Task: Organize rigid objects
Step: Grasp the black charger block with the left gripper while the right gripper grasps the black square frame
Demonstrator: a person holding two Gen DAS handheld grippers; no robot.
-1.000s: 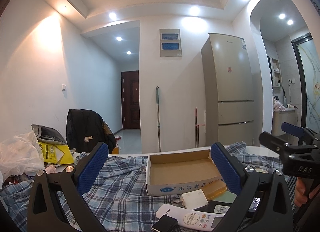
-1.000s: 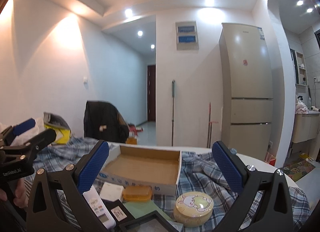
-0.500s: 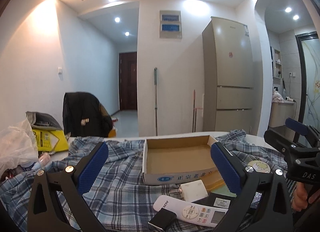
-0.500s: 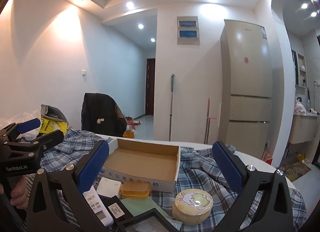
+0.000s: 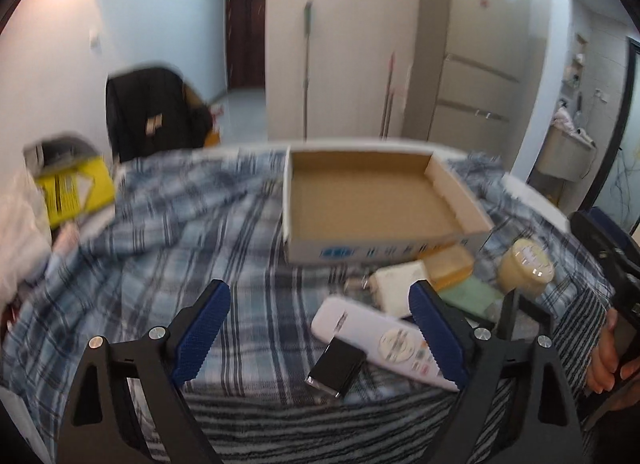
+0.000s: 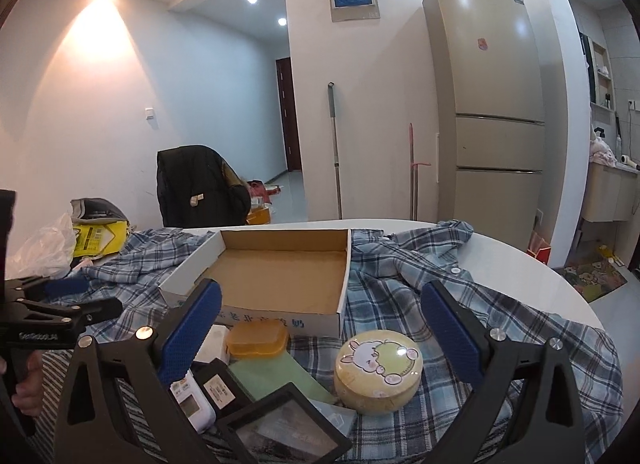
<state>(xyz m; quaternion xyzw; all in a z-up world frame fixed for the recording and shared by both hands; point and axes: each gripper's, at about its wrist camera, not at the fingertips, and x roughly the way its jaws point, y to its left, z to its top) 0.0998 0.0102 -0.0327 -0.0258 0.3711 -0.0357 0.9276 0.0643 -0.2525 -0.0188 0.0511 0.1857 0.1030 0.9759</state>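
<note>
An empty cardboard box (image 5: 380,204) (image 6: 276,276) lies open on the plaid cloth. In front of it sit a white remote (image 5: 380,344), a small black box (image 5: 336,364), a white adapter (image 5: 396,288), an orange case (image 6: 256,338), a round yellow tin (image 6: 378,370), a green card (image 6: 272,376) and a black frame (image 6: 288,432). My left gripper (image 5: 318,296) tilts down over the remote and black box, its jaws closing but touching nothing. My right gripper (image 6: 322,296) hovers above the orange case and tin, jaws also closing on nothing.
A plaid shirt (image 5: 180,244) covers the white round table (image 6: 520,264). A yellow bag (image 5: 72,188) and a plastic bag (image 6: 44,248) sit at the left. Behind the table are a chair with a black jacket (image 6: 200,188) and a fridge (image 6: 488,104).
The left view has tipped sharply down toward the table and moved closer to the remote. The right view has tipped down slightly. Both pairs of jaws stand a little narrower.
</note>
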